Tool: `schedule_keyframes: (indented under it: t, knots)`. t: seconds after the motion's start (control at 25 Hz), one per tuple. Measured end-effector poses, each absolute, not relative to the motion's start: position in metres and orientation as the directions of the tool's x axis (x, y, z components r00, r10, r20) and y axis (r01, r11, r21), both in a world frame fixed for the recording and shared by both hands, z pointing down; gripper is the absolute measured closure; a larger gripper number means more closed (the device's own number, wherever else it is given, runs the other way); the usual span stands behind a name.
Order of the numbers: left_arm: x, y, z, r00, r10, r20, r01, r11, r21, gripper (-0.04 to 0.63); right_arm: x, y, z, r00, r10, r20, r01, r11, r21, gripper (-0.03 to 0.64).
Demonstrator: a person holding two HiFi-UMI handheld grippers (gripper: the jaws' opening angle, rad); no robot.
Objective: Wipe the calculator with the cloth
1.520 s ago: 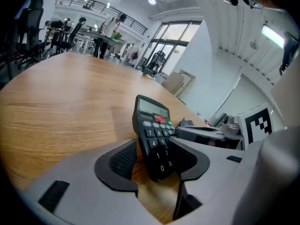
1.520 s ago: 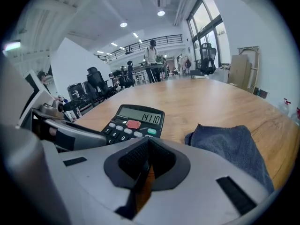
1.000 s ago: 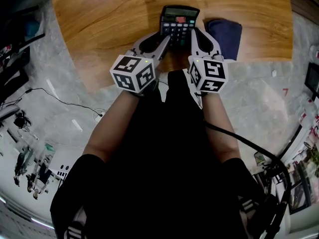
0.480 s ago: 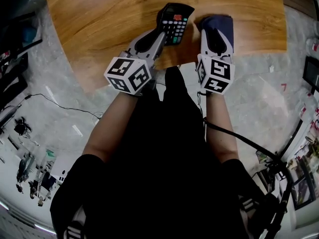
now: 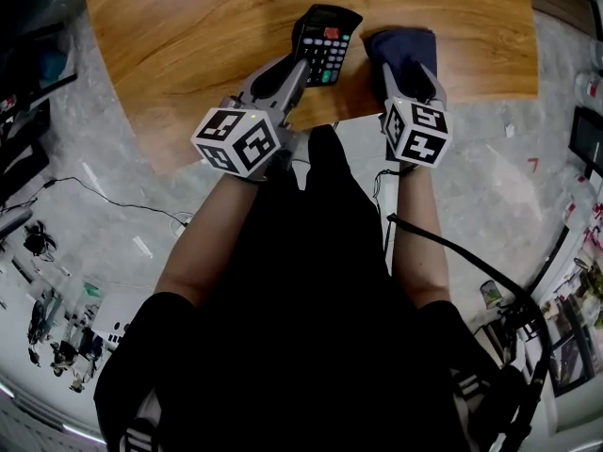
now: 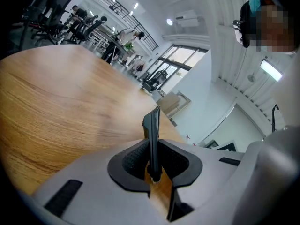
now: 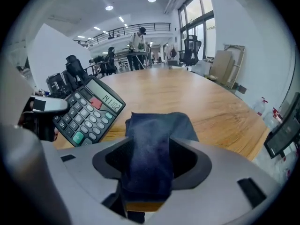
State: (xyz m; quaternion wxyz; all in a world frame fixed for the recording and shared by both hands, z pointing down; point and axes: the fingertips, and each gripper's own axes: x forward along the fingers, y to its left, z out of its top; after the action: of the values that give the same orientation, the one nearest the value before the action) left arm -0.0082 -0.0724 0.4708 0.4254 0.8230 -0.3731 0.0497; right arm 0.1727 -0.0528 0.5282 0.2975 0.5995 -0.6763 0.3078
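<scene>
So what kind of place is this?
Probably a big open office or lab: office chairs stand at the back, tall windows line one wall, and a railed balcony runs overhead.

The tabletop is wood, clear grain, smooth with a soft sheen. That calculator is hard black plastic, mostly matt, shinier display. The cloth is dark blue fabric, soft, matt, slightly fuzzy. Both the left gripper and right gripper: matt grey plastic, black finely textured pads.

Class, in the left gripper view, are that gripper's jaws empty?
No, the left gripper grips the calculator edge-on between its pads.
</scene>
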Motion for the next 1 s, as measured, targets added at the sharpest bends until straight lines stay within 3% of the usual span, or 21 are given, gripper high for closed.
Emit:
schedule_keyframes:
  t: [0.44, 0.48, 0.52, 0.56, 0.72, 1.0]
  knots:
    - [-0.006, -0.068, 0.476, 0.722, -0.571, 0.391, -0.644, -0.348, 0.681, 0.526, 0.176, -0.049, 0.543, -0.069, -0.632, 0.772, -0.995, 0.102, -0.006, 0.428]
    - [-0.006, -0.069, 0.475, 0.723, -0.572, 0.388, -0.643, -0.350, 0.682, 0.526, 0.177, -0.050, 0.543, -0.060, -0.632, 0.772, -0.995, 0.103, 0.007, 0.441]
    - [-0.006, -0.070, 0.475, 0.723, -0.574, 0.385, -0.642, -0.352, 0.682, 0.526, 0.177, -0.051, 0.542, -0.051, -0.637, 0.769, -0.995, 0.103, 0.019, 0.529]
    - [-0.007, -0.070, 0.474, 0.723, -0.575, 0.383, -0.642, -0.354, 0.681, 0.526, 0.177, -0.051, 0.541, -0.050, -0.647, 0.761, -0.995, 0.100, 0.020, 0.540]
    - [-0.004, -0.068, 0.468, 0.730, -0.574, 0.371, -0.635, -0.368, 0.679, 0.526, 0.175, -0.056, 0.519, -0.088, -0.721, 0.687, -0.996, 0.078, -0.046, 0.551]
    - [-0.011, -0.073, 0.452, 0.747, -0.587, 0.312, -0.579, -0.342, 0.740, 0.526, 0.114, -0.085, 0.432, -0.223, -0.838, 0.498, -0.974, 0.208, -0.087, 0.551]
